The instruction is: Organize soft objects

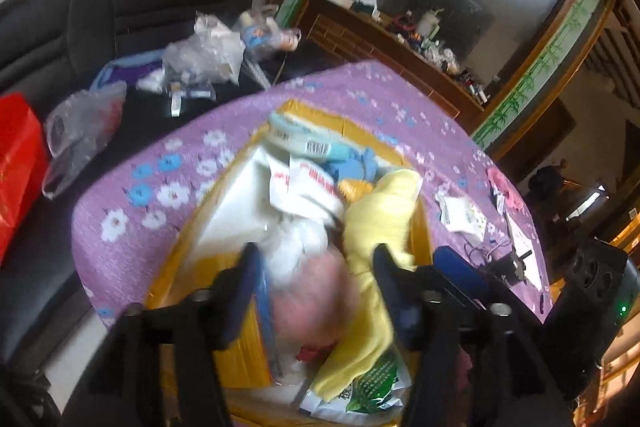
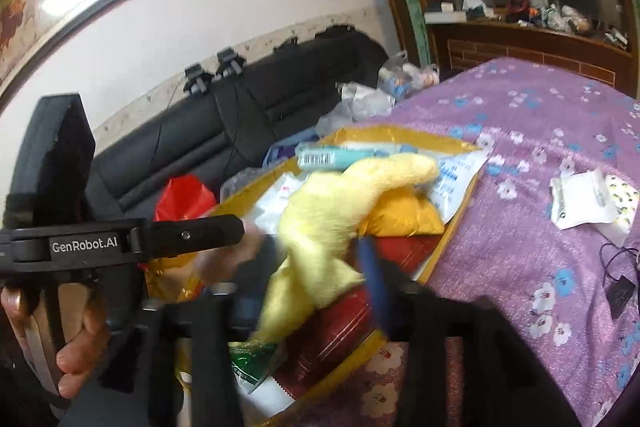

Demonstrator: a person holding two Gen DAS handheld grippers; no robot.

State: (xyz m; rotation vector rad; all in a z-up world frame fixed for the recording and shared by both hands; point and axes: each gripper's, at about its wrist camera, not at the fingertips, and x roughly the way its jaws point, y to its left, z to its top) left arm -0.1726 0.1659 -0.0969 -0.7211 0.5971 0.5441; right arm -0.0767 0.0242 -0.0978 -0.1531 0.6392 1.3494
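Gripping yellow cloth (image 2: 320,223), right gripper (image 2: 308,267) has fingers closed on its middle; cloth rises ahead of fingertips and curls right over yellow box (image 2: 404,137). Left gripper (image 1: 316,267) hangs over same box (image 1: 236,359); fingers set fairly wide, blurred pink-white soft bundle (image 1: 312,291) between them, firm grip or not cannot tell. Yellow cloth (image 1: 380,219) just beside left gripper's right finger. Teal packet (image 1: 308,141) far ahead in box. Purple floral cover (image 2: 540,163) right of right gripper. Black sofa (image 1: 120,7) beyond, left.
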